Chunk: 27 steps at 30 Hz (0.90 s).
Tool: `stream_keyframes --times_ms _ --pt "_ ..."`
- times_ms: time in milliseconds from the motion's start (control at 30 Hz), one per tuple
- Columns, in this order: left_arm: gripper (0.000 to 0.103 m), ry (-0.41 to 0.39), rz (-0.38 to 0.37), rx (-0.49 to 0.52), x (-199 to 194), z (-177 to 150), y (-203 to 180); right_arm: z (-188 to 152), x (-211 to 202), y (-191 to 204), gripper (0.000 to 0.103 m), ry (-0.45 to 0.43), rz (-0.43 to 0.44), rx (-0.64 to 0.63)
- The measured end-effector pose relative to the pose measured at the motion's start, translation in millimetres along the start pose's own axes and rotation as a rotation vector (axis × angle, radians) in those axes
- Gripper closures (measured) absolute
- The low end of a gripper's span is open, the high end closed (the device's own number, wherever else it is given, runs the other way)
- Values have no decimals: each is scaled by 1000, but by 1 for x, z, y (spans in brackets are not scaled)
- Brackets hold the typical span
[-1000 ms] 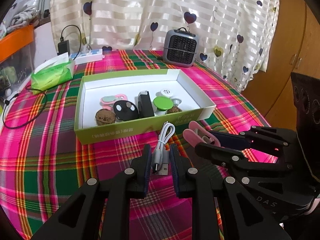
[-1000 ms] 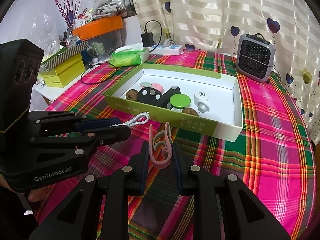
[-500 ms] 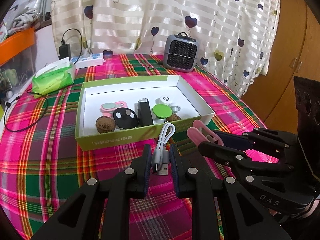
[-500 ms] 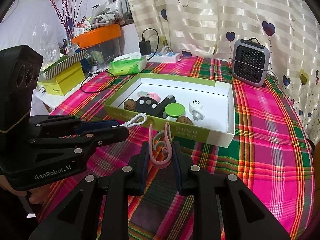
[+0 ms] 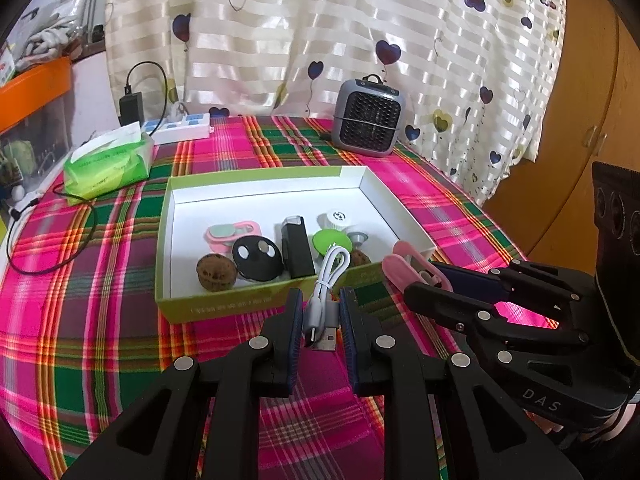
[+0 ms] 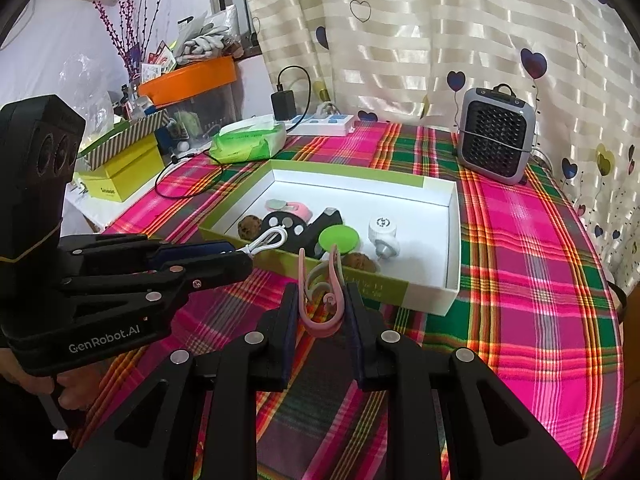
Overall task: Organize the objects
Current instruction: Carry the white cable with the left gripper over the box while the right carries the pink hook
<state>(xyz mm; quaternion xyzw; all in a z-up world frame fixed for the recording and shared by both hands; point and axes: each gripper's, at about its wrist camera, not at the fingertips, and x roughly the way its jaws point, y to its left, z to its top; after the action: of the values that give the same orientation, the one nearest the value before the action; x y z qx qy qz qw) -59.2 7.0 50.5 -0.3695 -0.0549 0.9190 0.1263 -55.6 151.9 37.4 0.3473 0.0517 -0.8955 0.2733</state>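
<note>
White USB cable (image 5: 326,286): coiled, pinched between the fingers of the left gripper (image 5: 320,320), plug ends toward the camera, loop pointing at the box; held above the tablecloth just in front of the box's near wall.
Pink clip (image 6: 322,296): clamped between the fingers of the right gripper (image 6: 322,308), prongs pointing up and forward; also just short of the box's near wall.
Left gripper: fingers closed to a narrow gap, filled by the cable.
Right gripper: fingers closed to a narrow gap, filled by the clip; beside the left one, tips near each other.
Green box (image 5: 224,304): open, white inside, lying on the plaid tablecloth (image 5: 80,320).
Box contents: walnut (image 5: 212,276), black disc with pale dots (image 5: 258,258), pink-and-grey piece (image 5: 230,234), black rectangular block (image 5: 296,252), green round lid (image 5: 332,240), white knob (image 5: 338,218), second walnut (image 6: 362,261) at the near wall.
Behind the box: grey mini heater (image 5: 370,120), green tissue pack (image 5: 108,162), white power strip (image 5: 182,130) with black charger (image 5: 131,106).
Backdrop: striped curtain with hearts (image 5: 320,32).
</note>
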Motion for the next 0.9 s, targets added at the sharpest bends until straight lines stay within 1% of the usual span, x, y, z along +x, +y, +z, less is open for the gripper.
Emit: stream_keyframes --times_ms 267,900 --pt "86 4 1 -19 5 6 7 6 5 -4 80 -1 -2 3" --pt "86 5 46 -27 20 26 15 24 15 -17 80 -9 -9 8"
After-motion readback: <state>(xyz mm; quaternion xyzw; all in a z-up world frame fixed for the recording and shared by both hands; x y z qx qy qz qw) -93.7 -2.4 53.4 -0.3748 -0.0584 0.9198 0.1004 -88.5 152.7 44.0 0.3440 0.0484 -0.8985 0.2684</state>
